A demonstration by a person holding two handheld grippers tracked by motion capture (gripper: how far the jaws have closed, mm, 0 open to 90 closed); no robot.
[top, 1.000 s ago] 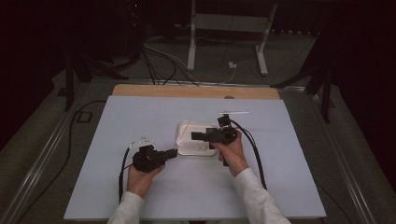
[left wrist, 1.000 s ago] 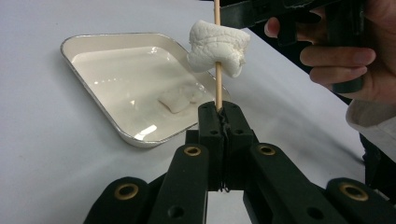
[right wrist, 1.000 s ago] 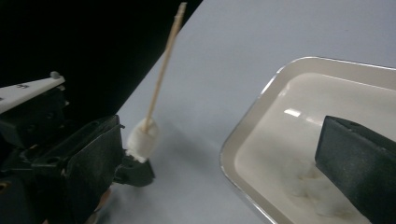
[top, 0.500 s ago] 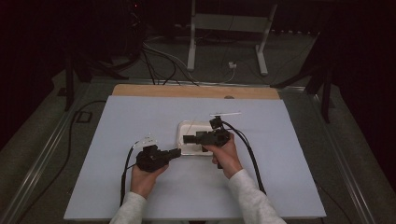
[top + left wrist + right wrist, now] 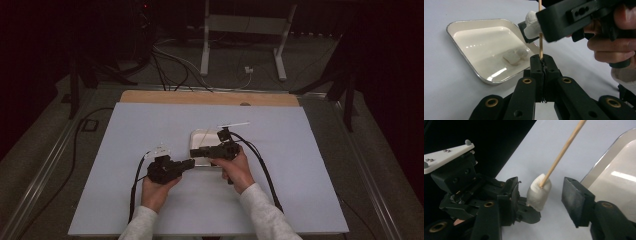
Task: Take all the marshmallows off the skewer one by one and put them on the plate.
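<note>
White marshmallows: 1 [image 5: 539, 192] on skewer [image 5: 540, 42] pinched by left tongs [image 5: 543, 62]; 2 [image 5: 514, 55] in tray [image 5: 461, 25]; right tongs [image 5: 541, 195] closing, gapped.

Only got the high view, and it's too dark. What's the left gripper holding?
Observer: A thin wooden skewer, upright, pinched by the left gripper, jaws shut.
Operator: And the right one?
Observer: The right gripper has just been closing its jaws around a marshmallow threaded on that skewer; a gap shows on one side.
Operator: Anything in the tray?
Observer: More marshmallows lie in the white tray.
</note>
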